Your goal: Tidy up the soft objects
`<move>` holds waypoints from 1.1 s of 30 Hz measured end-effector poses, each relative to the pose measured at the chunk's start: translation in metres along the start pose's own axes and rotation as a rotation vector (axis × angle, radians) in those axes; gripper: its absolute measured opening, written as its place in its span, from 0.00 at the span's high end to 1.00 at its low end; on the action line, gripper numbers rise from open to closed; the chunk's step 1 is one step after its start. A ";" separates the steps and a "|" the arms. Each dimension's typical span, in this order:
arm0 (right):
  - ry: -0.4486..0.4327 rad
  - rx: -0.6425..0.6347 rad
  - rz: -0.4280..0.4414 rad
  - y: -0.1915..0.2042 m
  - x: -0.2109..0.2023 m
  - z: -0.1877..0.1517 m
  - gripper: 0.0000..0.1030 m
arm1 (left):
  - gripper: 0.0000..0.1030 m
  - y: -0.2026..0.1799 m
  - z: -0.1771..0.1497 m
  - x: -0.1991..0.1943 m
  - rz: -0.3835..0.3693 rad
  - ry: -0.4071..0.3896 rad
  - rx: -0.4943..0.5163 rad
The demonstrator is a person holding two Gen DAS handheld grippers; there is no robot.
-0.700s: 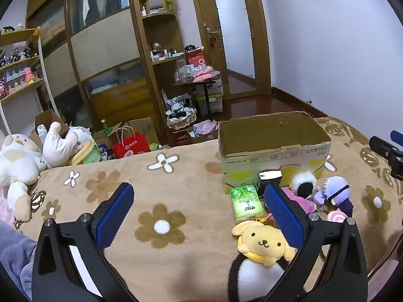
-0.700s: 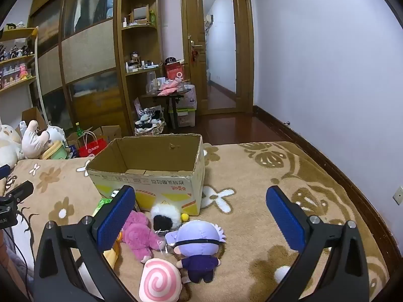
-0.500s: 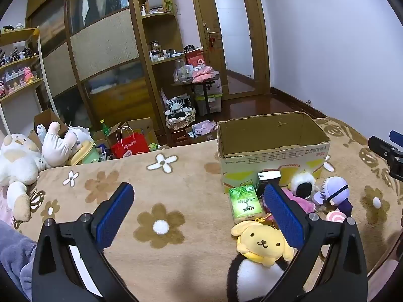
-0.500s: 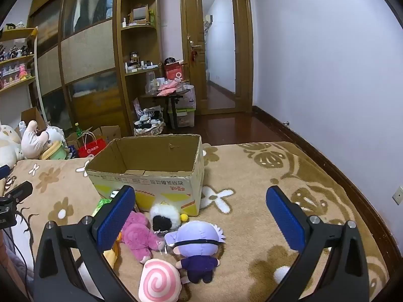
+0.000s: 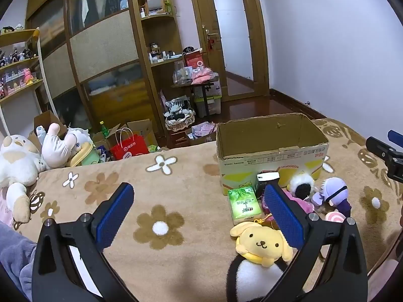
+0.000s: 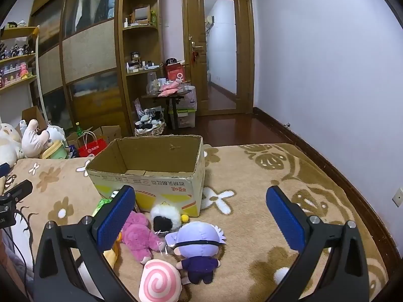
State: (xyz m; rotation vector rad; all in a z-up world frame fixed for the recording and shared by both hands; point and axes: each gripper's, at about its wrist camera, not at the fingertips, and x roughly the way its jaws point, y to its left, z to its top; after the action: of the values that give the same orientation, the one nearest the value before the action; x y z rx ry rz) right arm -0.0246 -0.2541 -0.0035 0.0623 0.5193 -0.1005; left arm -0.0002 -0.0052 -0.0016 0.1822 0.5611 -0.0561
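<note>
Both the left gripper (image 5: 199,216) and right gripper (image 6: 201,216) hang wide open and empty, so a hasty close could snag two toys crowded just in front of the cardboard box (image 6: 151,176) (still empty). Before it I count five plush: yellow dog (image 5: 262,241), pink toy (image 6: 137,236), white-furred one (image 6: 165,216), purple-haired doll (image 6: 199,241), pink swirl (image 6: 160,280), plus perhaps one half-hidden black-and-white plush.

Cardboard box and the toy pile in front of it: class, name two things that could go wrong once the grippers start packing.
The toys lie bunched together: closing on the purple-haired doll could also catch the pink plush or swirl plush. The green tissue pack and a small dark box sit among them and might get packed into the cardboard box by mistake.
</note>
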 end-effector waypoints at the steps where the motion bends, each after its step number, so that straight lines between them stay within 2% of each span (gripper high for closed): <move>1: 0.000 0.000 -0.001 0.000 0.000 0.000 0.00 | 0.01 0.000 0.000 0.000 0.001 0.000 0.000; 33: -0.007 -0.017 0.002 0.002 -0.001 0.002 0.00 | 0.01 0.000 0.000 -0.004 -0.003 -0.001 -0.002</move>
State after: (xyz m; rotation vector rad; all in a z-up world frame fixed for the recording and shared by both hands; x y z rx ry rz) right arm -0.0245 -0.2518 -0.0013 0.0458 0.5130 -0.0941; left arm -0.0034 -0.0049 0.0007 0.1792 0.5603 -0.0584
